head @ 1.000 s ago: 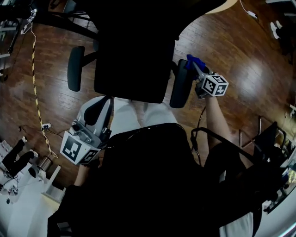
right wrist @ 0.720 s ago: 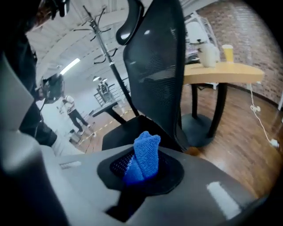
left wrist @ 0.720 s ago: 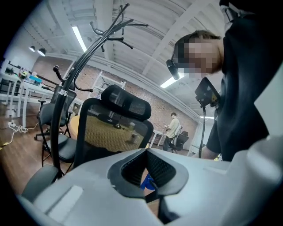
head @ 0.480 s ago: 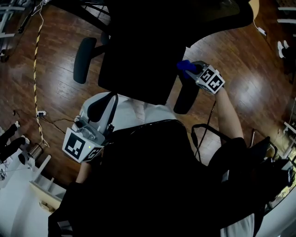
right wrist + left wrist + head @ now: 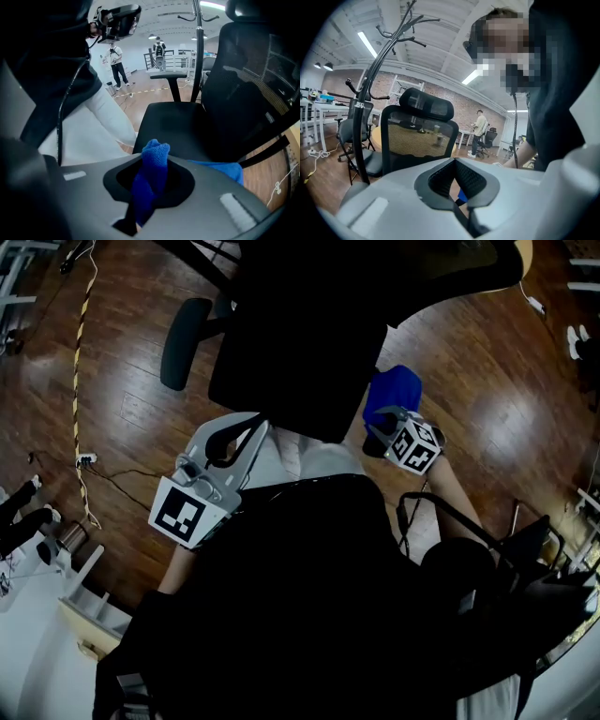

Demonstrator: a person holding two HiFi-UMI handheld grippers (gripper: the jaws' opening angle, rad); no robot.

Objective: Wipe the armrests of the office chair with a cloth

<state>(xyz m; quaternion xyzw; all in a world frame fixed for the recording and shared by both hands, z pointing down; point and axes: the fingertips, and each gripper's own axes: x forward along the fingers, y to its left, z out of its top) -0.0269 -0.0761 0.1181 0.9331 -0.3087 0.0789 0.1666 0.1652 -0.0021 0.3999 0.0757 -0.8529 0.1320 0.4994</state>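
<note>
The blue cloth (image 5: pixel 394 390) is draped over the chair's right armrest (image 5: pixel 373 441), at 1 o'clock in the head view. The right gripper (image 5: pixel 386 426), at the cloth's 6 o'clock, has its jaws clamped on a bunched fold of it. The black seat (image 5: pixel 300 334) lies at the cloth's 10 o'clock, with the bare left armrest (image 5: pixel 184 330) beyond it. The left gripper (image 5: pixel 230 439) is at the cloth's 8 o'clock, well apart, its jaws together and empty.

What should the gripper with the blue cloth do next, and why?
Probably slide the blue cloth along the right armrest. The right gripper is shut on the cloth, and the cloth lies draped over that armrest, so a wiping stroke seems due.
</note>
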